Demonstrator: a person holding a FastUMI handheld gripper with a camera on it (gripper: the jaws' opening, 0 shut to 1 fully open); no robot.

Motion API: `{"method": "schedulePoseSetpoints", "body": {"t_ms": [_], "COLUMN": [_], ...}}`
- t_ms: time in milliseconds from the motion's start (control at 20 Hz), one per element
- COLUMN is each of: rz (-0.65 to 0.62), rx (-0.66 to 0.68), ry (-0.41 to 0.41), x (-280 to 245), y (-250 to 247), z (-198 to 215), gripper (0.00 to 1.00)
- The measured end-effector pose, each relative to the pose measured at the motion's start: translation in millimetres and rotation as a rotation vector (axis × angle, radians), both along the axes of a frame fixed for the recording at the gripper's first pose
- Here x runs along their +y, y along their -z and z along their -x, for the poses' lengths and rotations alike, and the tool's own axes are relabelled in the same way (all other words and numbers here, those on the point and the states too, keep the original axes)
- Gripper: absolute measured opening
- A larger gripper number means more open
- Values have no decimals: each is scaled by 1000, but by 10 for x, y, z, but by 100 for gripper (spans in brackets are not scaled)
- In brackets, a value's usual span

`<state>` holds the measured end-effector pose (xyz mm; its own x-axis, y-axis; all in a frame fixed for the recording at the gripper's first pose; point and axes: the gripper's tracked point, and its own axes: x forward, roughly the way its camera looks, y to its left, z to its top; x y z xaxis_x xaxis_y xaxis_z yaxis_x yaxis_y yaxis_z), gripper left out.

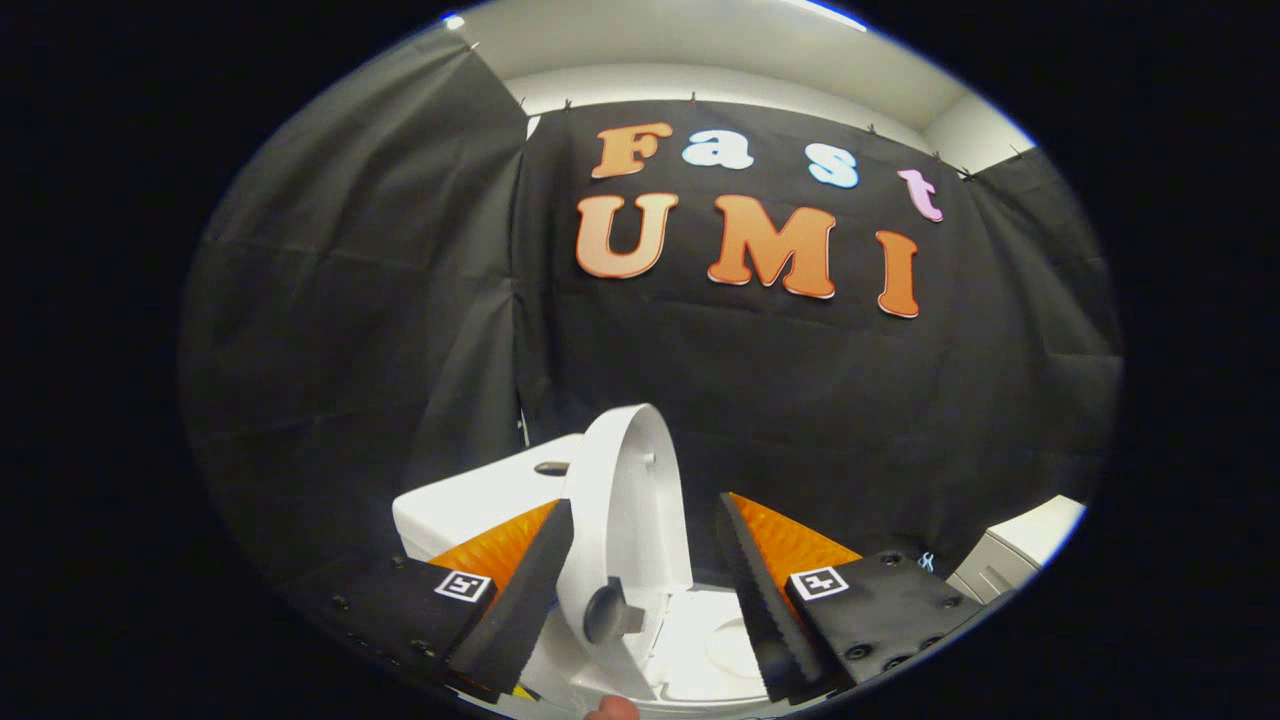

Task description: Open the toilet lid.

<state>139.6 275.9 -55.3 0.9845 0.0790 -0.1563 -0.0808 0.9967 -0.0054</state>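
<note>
The toilet lid (628, 500) stands raised and nearly upright in the lower middle of the frame, seen almost edge-on, its rounded top edge rising above the fingertips and its inner face turned toward the right. A dark round bumper (605, 613) sits low on that inner face. The gripper (645, 520) has its jaws set wide, one finger on each side of the lid; the left finger's (520, 590) inner edge lies close against the lid's outer rim, though whether it touches cannot be told, while the right finger (765, 600) stands clear of the lid with an open gap of dark cloth between them. Neither finger presses on anything.

Below the lid, between the fingers at the bottom of the frame, lies the pale seat (700, 655), flat and uncovered. Behind the lid to the left is the white tank (470, 500), with a dark flush button (552, 468) on its top. The black cloth wall (760, 400) hangs beyond, filling the middle and upper frame. At the lower right edge a white cabinet corner (1020, 550) shows, well apart from the toilet. A fingertip (612, 709) of a person shows at the very bottom.
</note>
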Motion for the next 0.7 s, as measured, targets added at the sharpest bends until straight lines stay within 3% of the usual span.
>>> {"method": "schedulePoseSetpoints", "body": {"t_ms": [250,700], "rz": [-23,-99], "rx": [-58,-59], "ry": [38,63], "x": [-632,-1773], "y": [-415,-545], "z": [13,290], "gripper": [93,93]}}
